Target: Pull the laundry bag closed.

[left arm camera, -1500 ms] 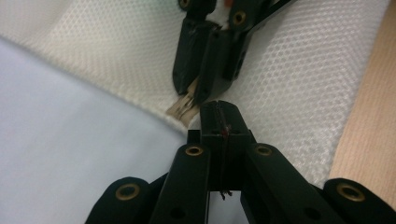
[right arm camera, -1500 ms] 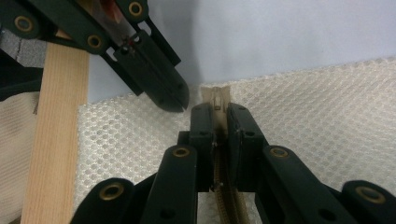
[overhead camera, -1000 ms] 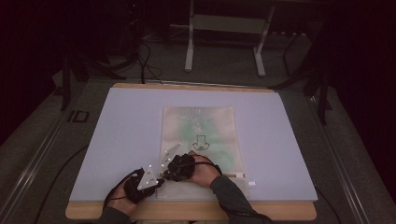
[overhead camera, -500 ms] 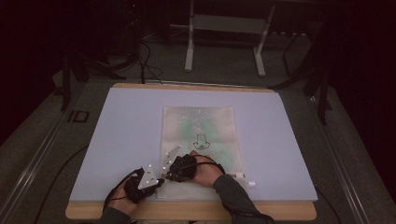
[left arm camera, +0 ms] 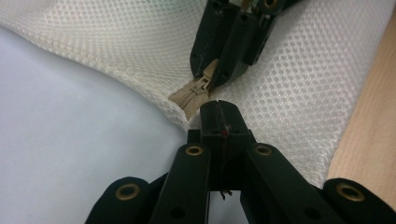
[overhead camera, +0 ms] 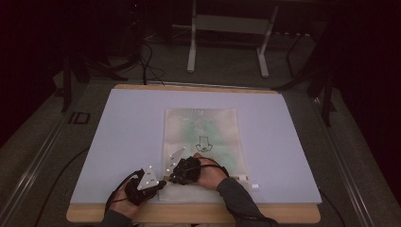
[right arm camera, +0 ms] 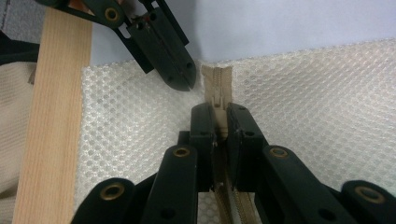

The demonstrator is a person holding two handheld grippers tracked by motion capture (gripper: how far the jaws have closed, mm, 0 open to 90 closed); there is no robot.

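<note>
- The mesh bag (overhead camera: 203,142) is lying flat on the counter (overhead camera: 118,142), with its near end at the front edge, where both hands are working.
- The left tongs (left arm camera: 217,109) are clenched on the bag's corner, just beside the zipper end (left arm camera: 187,99).
- The right tongs (right arm camera: 219,122) are grasping the zipper pull (right arm camera: 218,100).
- To do this step well, I think the left tongs should be keeping the corner taut while the right is drawing the pull straight along the zipper, slowly, so the mesh is not bunching.
</note>
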